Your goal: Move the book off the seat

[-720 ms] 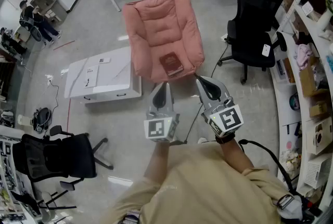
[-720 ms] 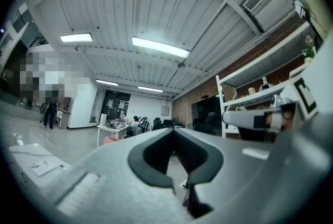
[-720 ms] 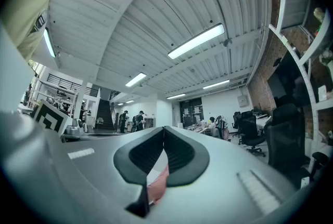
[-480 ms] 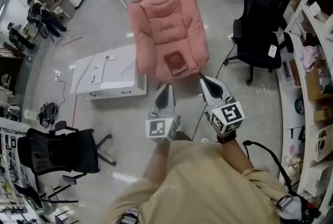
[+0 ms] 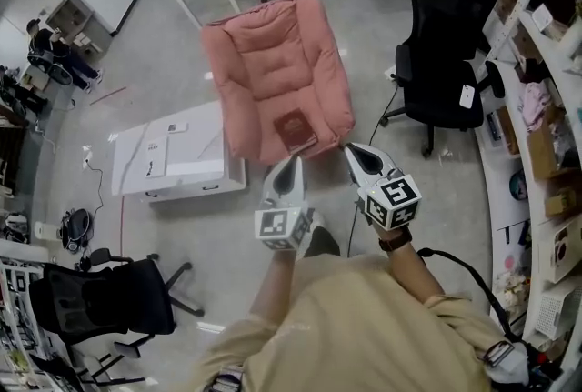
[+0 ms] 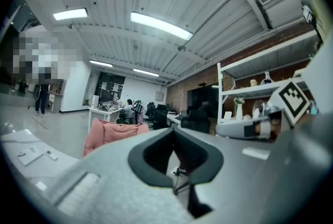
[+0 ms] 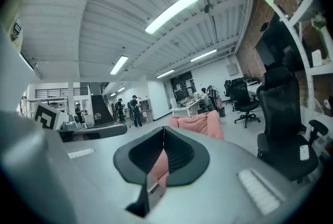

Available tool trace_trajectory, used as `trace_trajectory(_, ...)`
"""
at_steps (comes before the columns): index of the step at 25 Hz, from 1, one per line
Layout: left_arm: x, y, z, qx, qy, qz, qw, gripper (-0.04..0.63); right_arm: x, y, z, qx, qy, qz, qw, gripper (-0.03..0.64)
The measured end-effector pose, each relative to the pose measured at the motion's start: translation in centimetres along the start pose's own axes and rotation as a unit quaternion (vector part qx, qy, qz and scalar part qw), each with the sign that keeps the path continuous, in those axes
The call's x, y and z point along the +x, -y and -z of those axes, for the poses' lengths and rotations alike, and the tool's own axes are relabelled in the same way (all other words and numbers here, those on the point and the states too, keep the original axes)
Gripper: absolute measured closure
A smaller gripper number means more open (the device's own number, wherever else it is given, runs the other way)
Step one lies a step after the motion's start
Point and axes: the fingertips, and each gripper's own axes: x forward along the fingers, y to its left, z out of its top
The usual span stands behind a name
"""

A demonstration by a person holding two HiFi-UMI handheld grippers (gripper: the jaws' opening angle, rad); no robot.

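Head view: we have the book untouched on the seat; left tongs and right tongs closed, empty.

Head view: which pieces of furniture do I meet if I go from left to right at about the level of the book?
White low table → pink seat → black office chair → shelving

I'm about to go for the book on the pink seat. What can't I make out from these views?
Book, head view: too small to read its cover or judge its thickness.
Left gripper view: the left claw hides the lower part of the pink armchair; no book visible.
Right gripper view: the right claw covers most of the pink armchair; no book visible.
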Motion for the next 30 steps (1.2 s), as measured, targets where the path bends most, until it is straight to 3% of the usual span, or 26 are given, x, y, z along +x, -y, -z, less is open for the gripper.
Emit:
trace_trajectory(9,7.0,-11.2,0.3,-0.005,-0.034,-0.017,0.9993,0.592,13.1,-0.4,-1.4,-0.035,-0.048,-0.030,0.998,0.609)
trace_trajectory(14,7.6,-18.7,2.6,-0.019,-0.058,-0.036,0.9975,0.592,21.5,-2.9,0.3,-0.043,-0.075,-0.058,0.995,0.609)
trace_trajectory(19,8.7,-25.1,6.5,-0.063,-0.089,-0.066,0.9918,0.591,26.2,-3.9,4.8,-0.038,-0.130,-0.076,0.988,0.606)
trace_trajectory(26,12.1,-30.5,14.9,-0.125,-0.164,-0.093,0.9741,0.591,31.6,2.1,12.8,0.019,-0.218,-0.063,0.974,0.605)
trace_trajectory(30,13.4,-32.8,22.0,-0.167,-0.247,-0.096,0.9497,0.572,35.9,6.7,17.6,0.064,-0.276,-0.049,0.958,0.567)
